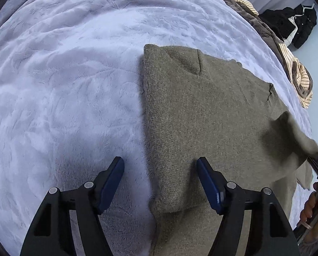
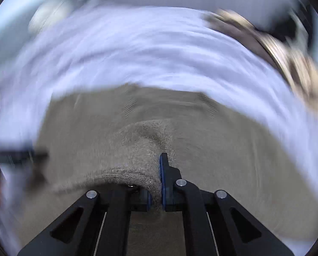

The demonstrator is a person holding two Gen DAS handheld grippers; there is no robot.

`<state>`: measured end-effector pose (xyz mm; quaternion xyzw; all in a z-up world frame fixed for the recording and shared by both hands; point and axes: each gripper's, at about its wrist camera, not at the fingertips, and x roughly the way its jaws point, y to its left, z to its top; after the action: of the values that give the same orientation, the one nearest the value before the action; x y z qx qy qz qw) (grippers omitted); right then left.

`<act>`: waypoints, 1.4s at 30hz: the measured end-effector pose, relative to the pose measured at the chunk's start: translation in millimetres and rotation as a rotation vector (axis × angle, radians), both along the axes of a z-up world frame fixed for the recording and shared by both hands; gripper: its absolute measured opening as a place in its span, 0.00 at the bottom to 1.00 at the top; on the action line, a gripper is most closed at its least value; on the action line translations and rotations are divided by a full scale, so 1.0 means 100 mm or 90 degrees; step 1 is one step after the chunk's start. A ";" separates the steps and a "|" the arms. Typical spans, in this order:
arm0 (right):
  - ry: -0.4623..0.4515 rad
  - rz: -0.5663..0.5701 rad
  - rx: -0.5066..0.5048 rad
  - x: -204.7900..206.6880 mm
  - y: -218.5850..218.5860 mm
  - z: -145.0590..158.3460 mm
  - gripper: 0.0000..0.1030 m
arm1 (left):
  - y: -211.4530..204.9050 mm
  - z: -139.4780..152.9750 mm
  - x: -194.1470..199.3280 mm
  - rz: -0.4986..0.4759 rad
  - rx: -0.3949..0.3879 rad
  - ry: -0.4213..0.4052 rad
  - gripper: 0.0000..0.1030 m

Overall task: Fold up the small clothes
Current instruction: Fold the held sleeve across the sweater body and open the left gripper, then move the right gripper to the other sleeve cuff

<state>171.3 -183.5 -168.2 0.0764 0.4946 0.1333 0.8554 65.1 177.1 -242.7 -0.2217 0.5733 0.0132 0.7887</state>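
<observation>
The left claw (image 1: 160, 183) stood wide apart with nothing clamped; its blue pads straddled the folded left edge of the sweater (image 1: 201, 117), one pad over the blanket (image 1: 62, 85), the other over the knit. The right claw (image 2: 156, 183) was pinched shut on a bunched fold of that sweater, wool draped over its left finger. The sweater was coarse, olive-brown knit, folded into a rough rectangle lying ahead of both claws, with a raised flap to the left claw's right. A hand (image 1: 314, 209) gripped the other tool there. Beyond lay the plush, pale lavender blanket covering the bed. Far right, a heap of striped and brown clothes (image 1: 295, 68) lined the bed's edge, with a black garment (image 1: 291, 25) past it.
</observation>
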 end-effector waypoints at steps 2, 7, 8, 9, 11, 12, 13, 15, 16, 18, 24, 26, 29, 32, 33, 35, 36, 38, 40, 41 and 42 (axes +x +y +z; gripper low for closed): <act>0.069 -0.139 0.140 0.01 -0.56 -0.19 0.10 | 0.04 0.02 0.04 0.001 -0.012 -0.003 0.70; 0.160 -0.224 0.277 -0.22 -0.89 -0.51 0.61 | 0.09 0.10 0.17 -0.014 -0.014 -0.013 0.70; 0.164 -0.196 0.305 -0.27 -0.79 -0.50 0.61 | 0.09 0.10 0.22 -0.022 -0.017 -0.010 0.70; 0.175 -0.169 0.339 -0.31 -0.64 -0.50 0.61 | 0.10 0.07 0.28 -0.032 -0.023 -0.003 0.70; 0.227 -0.101 0.412 -0.42 -0.14 -0.59 0.61 | 0.10 0.02 0.37 -0.040 -0.028 0.007 0.70; 0.260 -0.068 0.430 -0.45 0.14 -0.67 0.61 | 0.11 -0.01 0.42 -0.042 -0.027 0.011 0.59; 0.289 -0.038 0.438 -0.50 0.44 -0.75 0.60 | 0.12 -0.02 0.44 -0.045 -0.027 0.012 0.48; 0.322 0.005 0.444 -0.59 0.99 -0.90 0.59 | 0.17 -0.04 0.46 -0.047 -0.039 0.015 0.27; 0.329 0.012 0.452 -0.60 1.22 -0.99 0.57 | 0.20 -0.03 0.46 -0.043 -0.053 0.008 0.22; 0.333 -0.008 0.468 -0.62 1.45 -1.10 0.45 | 0.27 0.01 0.45 -0.041 -0.073 -0.001 0.16; 0.300 0.005 0.494 -0.58 1.90 -1.03 0.07 | 0.50 0.12 0.39 -0.055 -0.050 -0.034 0.16; 0.293 0.023 0.461 -0.59 2.01 -1.02 0.07 | 0.57 0.01 0.40 -0.044 -0.051 -0.014 0.16; 0.341 0.010 0.437 -0.65 1.99 -1.28 0.07 | 0.60 -0.08 0.36 -0.024 -0.042 -0.006 0.16; 0.343 0.038 0.418 -0.68 1.94 -1.20 0.10 | 0.57 -0.02 0.26 -0.008 -0.019 -0.019 0.17; 0.343 0.060 0.401 -0.69 1.90 -1.13 0.21 | 0.55 0.00 0.25 -0.010 -0.006 -0.017 0.17; 0.321 0.087 0.381 -0.73 1.66 -0.94 0.38 | 0.48 0.06 0.20 -0.019 0.016 -0.012 0.17; 0.304 0.084 0.361 -0.74 1.50 -0.86 0.46 | 0.45 0.09 0.18 -0.023 0.020 -0.010 0.17; 0.270 0.049 0.323 -0.65 1.11 -0.69 0.48 | 0.37 0.15 0.13 -0.032 0.017 -0.014 0.17; 0.241 -0.016 0.292 -0.51 0.69 -0.56 0.48 | 0.29 0.19 0.09 -0.038 0.013 -0.018 0.17; 0.226 -0.057 0.278 -0.42 0.49 -0.51 0.48 | 0.25 0.22 0.07 -0.042 0.010 -0.021 0.17; 0.211 -0.101 0.270 -0.38 0.24 -0.47 0.48 | 0.20 0.25 0.07 -0.045 0.009 -0.026 0.17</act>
<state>133.2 -159.1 -215.4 0.3130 0.5813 0.1517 0.7356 71.7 196.7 -218.2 -0.1959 0.5642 -0.0148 0.8019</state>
